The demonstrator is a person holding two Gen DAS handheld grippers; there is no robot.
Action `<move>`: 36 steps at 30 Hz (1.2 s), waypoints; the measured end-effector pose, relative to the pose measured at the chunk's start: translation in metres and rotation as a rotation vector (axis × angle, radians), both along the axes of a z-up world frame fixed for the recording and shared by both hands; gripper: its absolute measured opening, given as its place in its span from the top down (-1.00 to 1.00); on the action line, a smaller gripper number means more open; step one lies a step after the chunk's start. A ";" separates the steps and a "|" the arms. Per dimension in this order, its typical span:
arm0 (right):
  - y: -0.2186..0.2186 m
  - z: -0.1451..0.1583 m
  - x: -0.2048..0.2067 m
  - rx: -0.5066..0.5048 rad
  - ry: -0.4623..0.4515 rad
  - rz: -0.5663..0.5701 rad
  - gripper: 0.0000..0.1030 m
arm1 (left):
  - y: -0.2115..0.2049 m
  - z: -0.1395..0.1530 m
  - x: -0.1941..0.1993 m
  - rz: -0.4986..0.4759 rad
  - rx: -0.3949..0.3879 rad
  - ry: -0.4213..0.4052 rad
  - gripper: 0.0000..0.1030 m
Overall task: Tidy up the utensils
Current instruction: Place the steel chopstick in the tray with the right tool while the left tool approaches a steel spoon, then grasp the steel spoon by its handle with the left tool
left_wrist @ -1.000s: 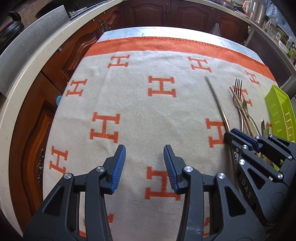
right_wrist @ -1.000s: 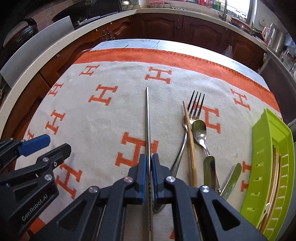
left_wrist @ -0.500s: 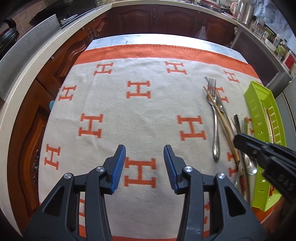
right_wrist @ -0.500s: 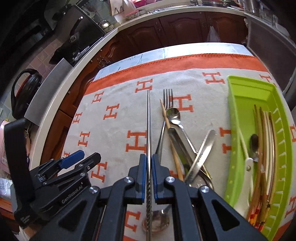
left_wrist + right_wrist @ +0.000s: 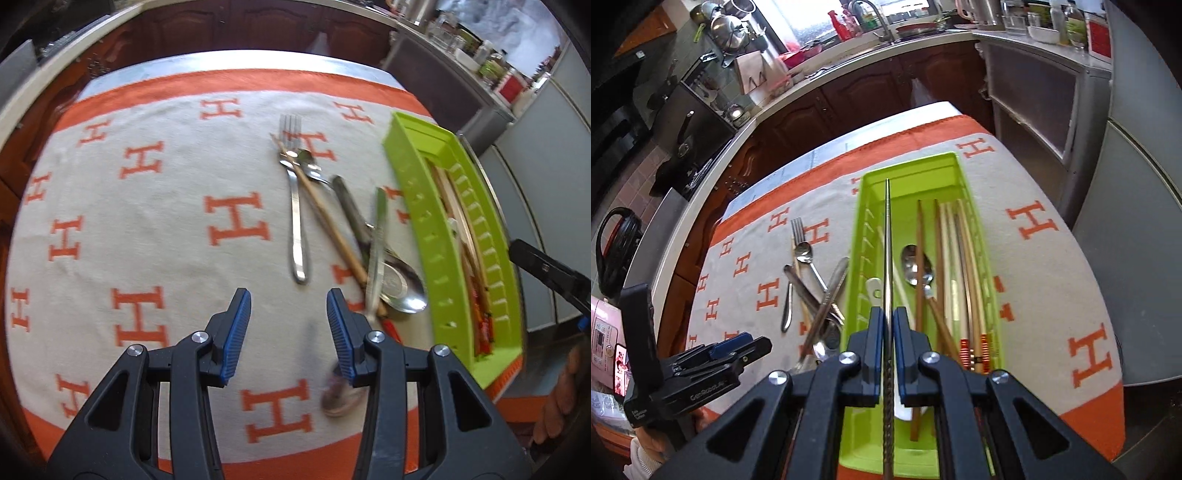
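The right gripper (image 5: 886, 341) is clamped on a thin metal chopstick (image 5: 887, 236), and it holds that stick over the green tray (image 5: 975, 206) that sits near the right edge of the table. The stick points straight out ahead of the tongs, and its long line runs the same way as the tray's long side, so it looks ready to go down flat (no turning seems needed). It hangs over the left half of the tray, beside a white spoon (image 5: 875, 286). A metal spoon (image 5: 916, 264) and a bunch of wooden chopsticks (image 5: 960, 266) lie further right in the tray, all pointing the same long way. I think the next move is to lower the stick and let go, with care that its far tip does not catch the tray's far wall. The left gripper (image 5: 289, 328) has its blue pads apart with nothing between them, and it hovers over the orange and cream cloth (image 5: 147, 221). The loose pile still to sort lies ahead of it and a bit to the right: a fork (image 5: 297, 206), a wooden chopstick (image 5: 325, 218) and a big spoon (image 5: 402, 288), crossed over each other. That pile is nearer the left gripper than the right.
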State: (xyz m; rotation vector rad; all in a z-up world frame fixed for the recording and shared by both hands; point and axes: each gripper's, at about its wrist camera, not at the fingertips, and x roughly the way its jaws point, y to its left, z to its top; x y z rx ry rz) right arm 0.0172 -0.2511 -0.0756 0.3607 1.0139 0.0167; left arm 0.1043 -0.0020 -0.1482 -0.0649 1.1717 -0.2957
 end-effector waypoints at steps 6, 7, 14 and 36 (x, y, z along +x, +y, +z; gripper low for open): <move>-0.018 -0.014 -0.005 -0.038 0.018 -0.034 0.89 | -0.016 -0.003 -0.006 -0.091 -0.107 0.044 0.24; -0.019 -0.016 -0.005 -0.039 0.021 -0.033 0.89 | -0.017 -0.003 -0.006 -0.099 -0.113 0.047 0.24; -0.017 -0.026 -0.002 -0.062 0.041 -0.011 0.88 | -0.028 -0.010 -0.005 -0.158 -0.146 0.076 0.24; -0.027 -0.025 -0.008 -0.001 0.029 -0.052 0.88 | -0.034 -0.034 0.008 -0.204 -0.234 0.169 0.41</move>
